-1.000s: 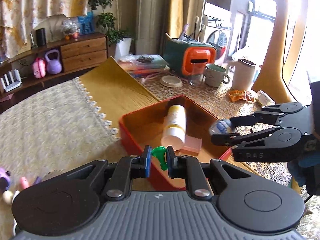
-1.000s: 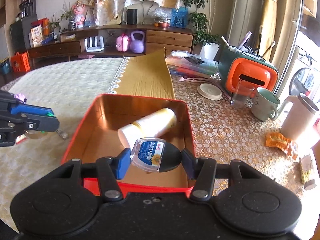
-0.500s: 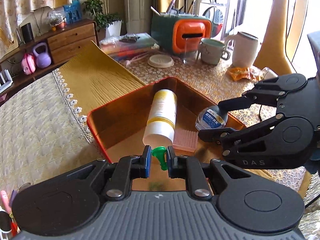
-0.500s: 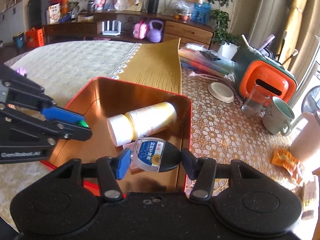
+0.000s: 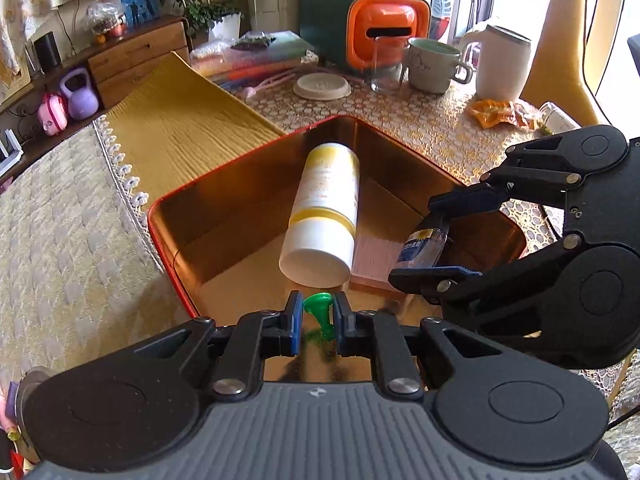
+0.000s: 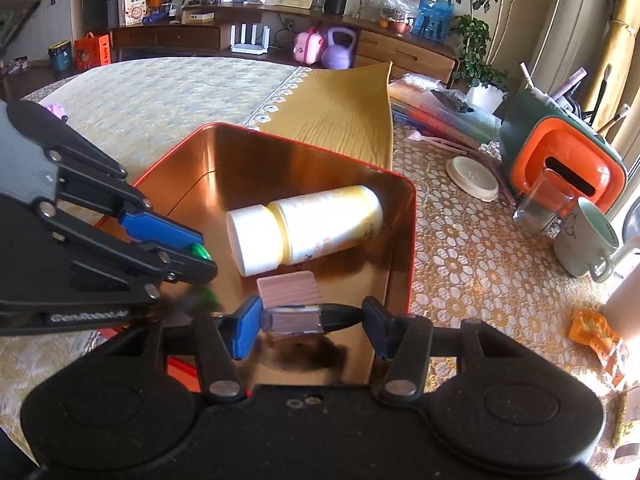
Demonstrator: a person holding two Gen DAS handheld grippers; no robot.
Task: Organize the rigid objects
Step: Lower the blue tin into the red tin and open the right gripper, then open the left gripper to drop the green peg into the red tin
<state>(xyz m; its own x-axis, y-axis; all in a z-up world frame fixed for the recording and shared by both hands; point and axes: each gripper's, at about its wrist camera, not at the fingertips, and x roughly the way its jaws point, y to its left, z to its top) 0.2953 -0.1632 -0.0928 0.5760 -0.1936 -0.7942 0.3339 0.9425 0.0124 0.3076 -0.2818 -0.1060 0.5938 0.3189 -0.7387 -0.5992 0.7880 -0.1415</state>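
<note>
Red tin (image 5: 172,240) with the gold interior sits on the surface, both my claws hovering over its near end. Left claw (image 5: 315,322) is pinched tight on a small green peg (image 5: 318,312), fingers nearly closed, just inside the tin's near rim; in the right wrist view the same left claw (image 6: 200,258) comes in from the left with the green peg (image 6: 200,251) showing at the tips. Right claw (image 6: 312,326) is partly closed on a small clear bottle with a black cap (image 6: 308,318), held sideways, cap toward the right finger, low over the tin floor. From the left view the right claw (image 5: 426,248) enters from the right with the small clear bottle with a black cap (image 5: 424,242) between its tips, inside the tin's right side. Already lying in the tin (image 6: 404,240): a yellow-and-white bottle (image 5: 324,216) on its side, white cap toward me, and a pink comb-like piece (image 5: 374,262) flat on the floor just beside that cap. In the right view the yellow-and-white bottle (image 6: 308,228) lies across the tin and the pink piece (image 6: 288,288) sits just beyond my held bottle. Past the tin on the lace cloth: an orange-and-green holder (image 5: 380,28), a mug (image 5: 434,64), a white jug (image 5: 502,66), a round lid (image 5: 322,85).
</note>
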